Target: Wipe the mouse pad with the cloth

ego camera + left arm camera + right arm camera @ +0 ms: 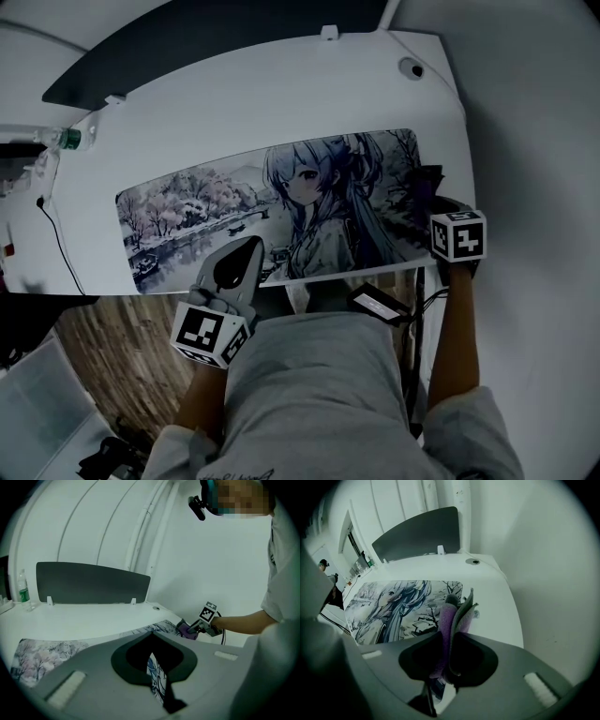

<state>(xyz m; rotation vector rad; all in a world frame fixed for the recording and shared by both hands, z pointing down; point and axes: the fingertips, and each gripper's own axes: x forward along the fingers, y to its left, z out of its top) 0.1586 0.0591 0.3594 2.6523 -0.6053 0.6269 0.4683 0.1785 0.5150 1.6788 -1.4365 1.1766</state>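
Mouse pad [272,211] long, anime-girl print; cloth [449,620] purple, folded.

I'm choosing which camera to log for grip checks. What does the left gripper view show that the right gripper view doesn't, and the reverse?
Only the left gripper view shows the right gripper from outside, with its marker cube and the person's forearm. Only the right gripper view shows the cloth close up, pinched between that gripper's jaws, and the face printed on the mouse pad. Both show the mouse pad, the white desk, the dark back panel and the cloth.
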